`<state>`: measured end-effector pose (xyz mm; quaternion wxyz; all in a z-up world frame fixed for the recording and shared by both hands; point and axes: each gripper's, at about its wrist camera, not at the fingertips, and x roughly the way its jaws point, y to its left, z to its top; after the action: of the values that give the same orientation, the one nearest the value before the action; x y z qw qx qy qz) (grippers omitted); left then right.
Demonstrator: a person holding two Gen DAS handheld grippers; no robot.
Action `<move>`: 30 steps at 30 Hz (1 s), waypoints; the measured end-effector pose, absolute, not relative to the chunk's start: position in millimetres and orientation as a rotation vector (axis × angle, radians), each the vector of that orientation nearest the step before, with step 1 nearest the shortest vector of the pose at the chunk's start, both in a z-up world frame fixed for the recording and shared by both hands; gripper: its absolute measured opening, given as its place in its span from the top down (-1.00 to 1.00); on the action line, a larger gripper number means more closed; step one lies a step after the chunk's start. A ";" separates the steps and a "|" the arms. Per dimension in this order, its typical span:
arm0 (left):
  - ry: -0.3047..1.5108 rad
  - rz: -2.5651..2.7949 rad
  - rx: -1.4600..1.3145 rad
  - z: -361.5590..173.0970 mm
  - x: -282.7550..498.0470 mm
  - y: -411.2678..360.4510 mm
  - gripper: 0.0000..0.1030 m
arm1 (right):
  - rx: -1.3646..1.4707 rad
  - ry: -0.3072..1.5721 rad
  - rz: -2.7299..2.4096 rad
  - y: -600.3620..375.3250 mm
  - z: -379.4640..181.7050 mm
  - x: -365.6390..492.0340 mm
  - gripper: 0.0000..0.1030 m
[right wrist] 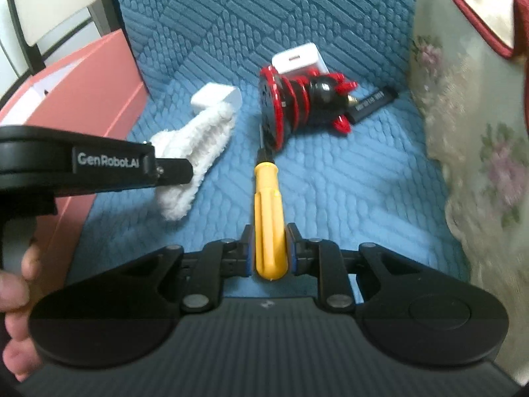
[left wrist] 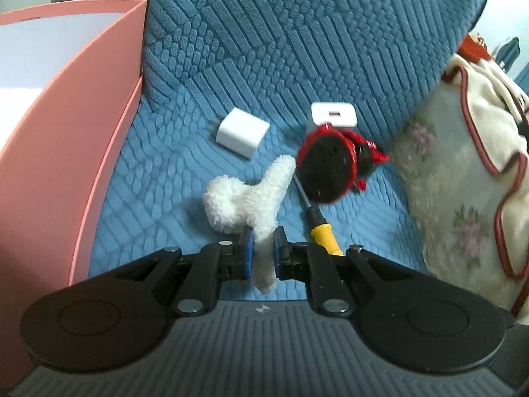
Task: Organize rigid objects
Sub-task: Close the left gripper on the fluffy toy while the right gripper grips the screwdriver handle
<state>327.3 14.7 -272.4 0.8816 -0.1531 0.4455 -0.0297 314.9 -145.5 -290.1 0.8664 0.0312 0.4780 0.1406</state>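
My left gripper (left wrist: 263, 246) is shut on a fluffy white cloth toy (left wrist: 246, 195) that hangs over the blue sofa seat (left wrist: 158, 178); the same white toy (right wrist: 195, 152) shows beside the left gripper's arm in the right wrist view. My right gripper (right wrist: 269, 248) is shut on the yellow handle of a screwdriver (right wrist: 266, 198), whose shaft points toward a red and black ribbed toy (right wrist: 291, 99). The screwdriver (left wrist: 325, 233) and the red and black toy (left wrist: 330, 165) also appear in the left wrist view. Two white chargers (left wrist: 241, 132) (left wrist: 334, 114) lie on the seat.
A pink box (left wrist: 66, 132) with a white inside stands at the left of the seat. A floral cushion (left wrist: 463, 182) fills the right side. A small black stick-shaped device (right wrist: 375, 102) lies behind the red toy. A hand (right wrist: 16, 297) holds the left gripper's grip.
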 end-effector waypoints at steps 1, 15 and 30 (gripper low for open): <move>0.931 -0.063 -0.314 -272.8 322.9 13.9 0.72 | 0.075 1.007 0.286 -146.3 -289.5 311.5 0.56; 0.958 -0.110 -0.224 -269.0 254.1 -1.1 0.72 | 0.178 1.032 0.177 -166.3 -277.4 252.7 0.56; 0.987 -0.043 -0.211 -275.5 259.5 6.7 -0.13 | 0.315 1.029 0.177 -179.5 -279.5 268.5 0.22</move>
<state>259.5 6.7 -275.5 0.8752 -0.1011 0.4726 -0.0208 268.5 -179.5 -279.5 0.8550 0.1499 0.4892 0.0844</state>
